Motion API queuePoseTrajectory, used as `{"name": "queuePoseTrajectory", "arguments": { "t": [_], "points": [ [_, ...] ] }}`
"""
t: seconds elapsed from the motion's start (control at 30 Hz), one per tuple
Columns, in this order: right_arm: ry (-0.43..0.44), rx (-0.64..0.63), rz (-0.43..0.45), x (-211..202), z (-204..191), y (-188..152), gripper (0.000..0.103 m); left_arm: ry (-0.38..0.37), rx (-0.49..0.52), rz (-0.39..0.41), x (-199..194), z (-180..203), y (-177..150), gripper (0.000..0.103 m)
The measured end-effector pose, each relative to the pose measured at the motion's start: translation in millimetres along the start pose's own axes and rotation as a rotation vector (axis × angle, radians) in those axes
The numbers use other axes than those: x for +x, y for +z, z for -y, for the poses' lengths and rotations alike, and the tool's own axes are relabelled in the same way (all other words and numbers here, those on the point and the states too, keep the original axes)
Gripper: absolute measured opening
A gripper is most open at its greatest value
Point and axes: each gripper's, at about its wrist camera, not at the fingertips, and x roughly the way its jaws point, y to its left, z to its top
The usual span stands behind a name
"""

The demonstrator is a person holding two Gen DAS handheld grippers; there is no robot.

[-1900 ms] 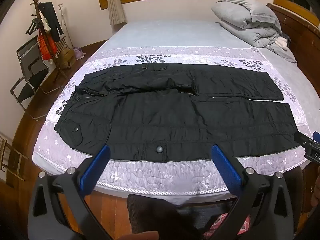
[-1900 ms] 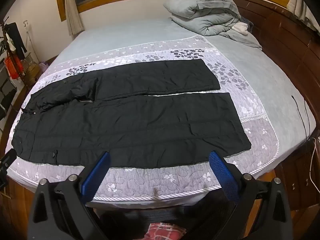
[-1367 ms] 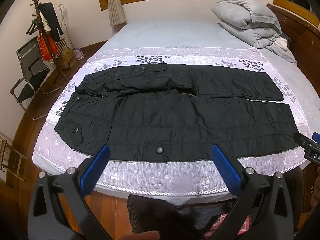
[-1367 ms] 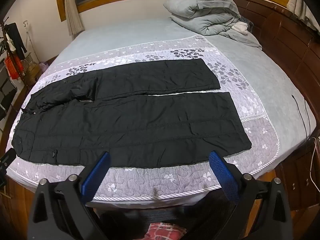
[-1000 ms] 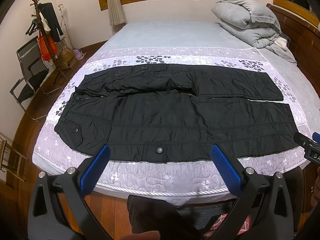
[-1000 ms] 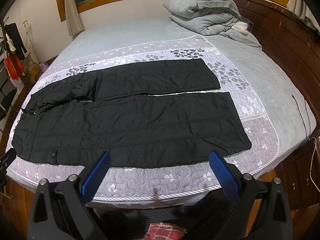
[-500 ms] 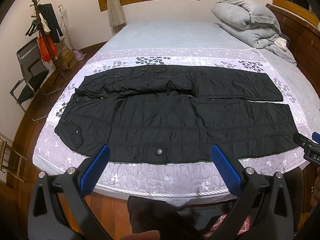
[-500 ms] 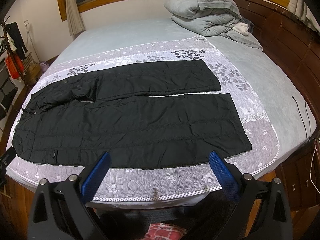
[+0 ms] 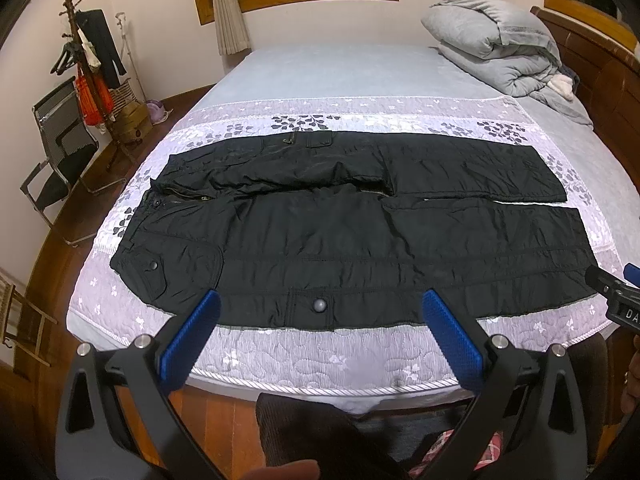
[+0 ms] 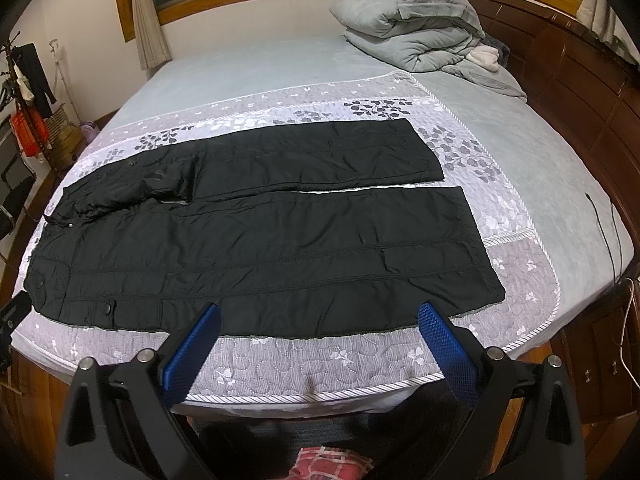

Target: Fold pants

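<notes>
Black pants (image 9: 344,236) lie spread flat across the bed (image 9: 320,72), waistband to the left and both legs running right; the same pants (image 10: 264,240) fill the right wrist view. My left gripper (image 9: 320,312) hovers open in front of the near edge, over the lower hem by a snap button, touching nothing. My right gripper (image 10: 318,320) is open too, held short of the near leg's lower edge, with nothing between its blue pads. The right gripper's tip (image 9: 612,292) pokes into the left wrist view at the far right.
A folded grey duvet (image 9: 492,40) sits at the bed's far right by the wooden headboard (image 10: 568,80). A coat rack (image 9: 88,60) and a folding chair (image 9: 60,152) stand left of the bed. A patterned quilt (image 10: 320,360) covers the near half; wood floor lies below.
Both views have tilted up very slightly over the last half second. The pants have not moved and both grippers stay open.
</notes>
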Motion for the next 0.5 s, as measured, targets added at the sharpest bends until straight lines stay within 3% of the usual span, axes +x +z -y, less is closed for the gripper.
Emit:
{"name": "queuePoseTrajectory", "arguments": {
  "t": [0.5],
  "points": [
    [0.001, 0.000, -0.006, 3.2, -1.1, -0.7, 0.099, -0.001, 0.005, -0.002, 2.1, 1.1, -1.2, 0.100]
  ]
}}
